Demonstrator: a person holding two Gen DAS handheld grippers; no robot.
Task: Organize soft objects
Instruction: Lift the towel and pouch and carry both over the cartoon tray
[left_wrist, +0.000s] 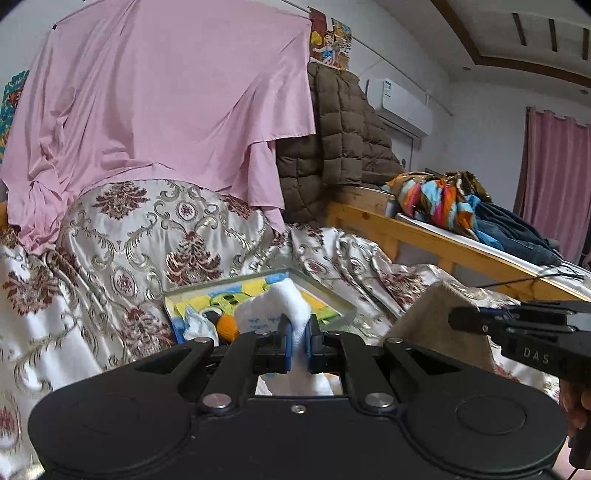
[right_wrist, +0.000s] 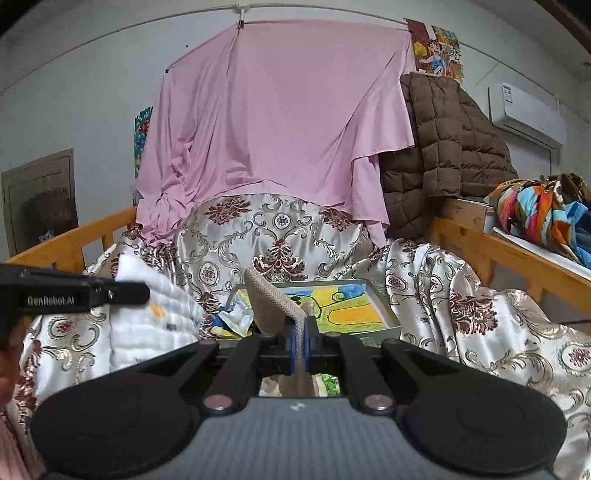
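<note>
My left gripper (left_wrist: 298, 334) is shut on a white quilted cloth (left_wrist: 286, 301), which bunches above the blue pads and hangs below them. From the right wrist, the same white cloth (right_wrist: 155, 314) shows at the left beside the left gripper's black body. My right gripper (right_wrist: 302, 334) is shut on a beige woven cloth (right_wrist: 267, 302) that stands up from the pads. That beige cloth (left_wrist: 439, 321) appears at the right in the left wrist view. Both cloths hang over a shallow tray (right_wrist: 380, 299) with a colourful drawing, where more soft items lie (right_wrist: 236, 321), among them an orange woolly piece (left_wrist: 227, 326).
The tray rests on a patterned satin bedspread (right_wrist: 258, 236) inside a wooden bed frame (right_wrist: 517, 254). A pink sheet (right_wrist: 280, 122) hangs behind, a brown quilted jacket (right_wrist: 439, 155) beside it. Colourful clothes (right_wrist: 543, 210) lie on a ledge at the right. A hand (left_wrist: 576, 406) holds the right gripper.
</note>
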